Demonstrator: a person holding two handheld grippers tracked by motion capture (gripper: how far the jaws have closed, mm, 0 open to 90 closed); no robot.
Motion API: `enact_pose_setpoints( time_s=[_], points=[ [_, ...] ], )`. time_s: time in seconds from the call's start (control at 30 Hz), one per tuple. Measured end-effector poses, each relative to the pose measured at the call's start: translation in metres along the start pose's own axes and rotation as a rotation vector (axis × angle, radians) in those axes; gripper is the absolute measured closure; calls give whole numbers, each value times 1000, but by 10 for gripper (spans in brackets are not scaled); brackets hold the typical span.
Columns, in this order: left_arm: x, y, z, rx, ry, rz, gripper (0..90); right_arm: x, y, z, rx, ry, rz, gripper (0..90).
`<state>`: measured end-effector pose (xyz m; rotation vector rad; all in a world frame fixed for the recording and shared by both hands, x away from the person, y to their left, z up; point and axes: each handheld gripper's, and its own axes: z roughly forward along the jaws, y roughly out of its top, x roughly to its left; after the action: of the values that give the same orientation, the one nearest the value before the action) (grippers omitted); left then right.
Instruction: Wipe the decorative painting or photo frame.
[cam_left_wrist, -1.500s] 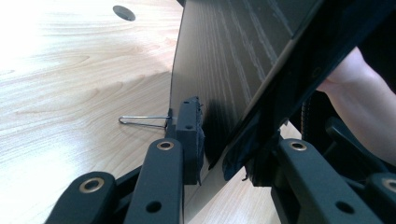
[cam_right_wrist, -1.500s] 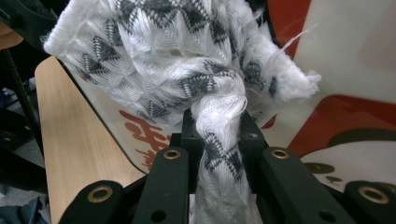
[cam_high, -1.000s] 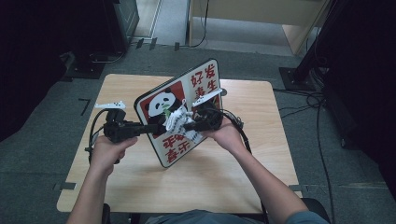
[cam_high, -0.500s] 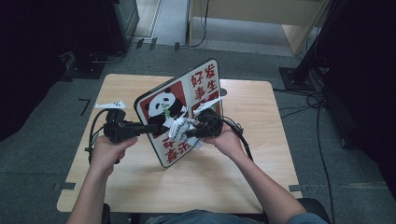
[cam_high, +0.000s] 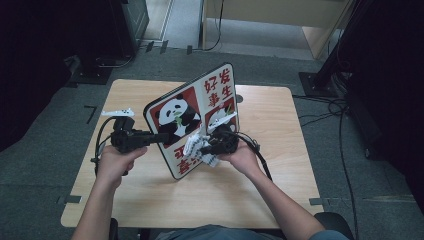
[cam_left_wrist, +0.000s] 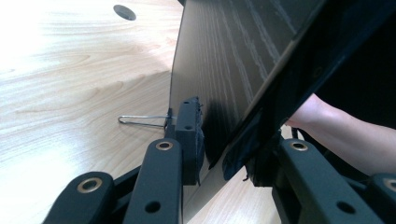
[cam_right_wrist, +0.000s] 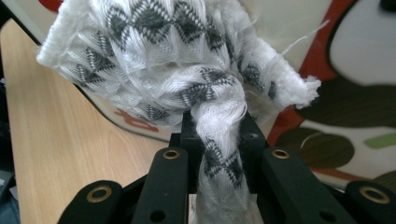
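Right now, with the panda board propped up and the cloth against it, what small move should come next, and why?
Probably drag the cloth a little further down the board's printed face. The right gripper pinches the cloth against the picture, and the left gripper clamps the board's edge, tilted up off the table, so wiping looks likely.

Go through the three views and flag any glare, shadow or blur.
High view: dim, dark surroundings, soft throughout. Left gripper view: glare washes out the table at top left; the board's back lies in shadow. Right gripper view: the cloth is sharp, the panda print behind soft.
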<state>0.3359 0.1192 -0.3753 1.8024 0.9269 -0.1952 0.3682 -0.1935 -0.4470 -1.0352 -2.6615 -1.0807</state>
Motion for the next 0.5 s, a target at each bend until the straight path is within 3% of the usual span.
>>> enact_pose_setpoints(
  time_s=[0.5],
  points=[
    [-1, 1, -1, 1, 5, -2, 712, -8, -16, 13, 53, 3, 12, 795]
  ],
)
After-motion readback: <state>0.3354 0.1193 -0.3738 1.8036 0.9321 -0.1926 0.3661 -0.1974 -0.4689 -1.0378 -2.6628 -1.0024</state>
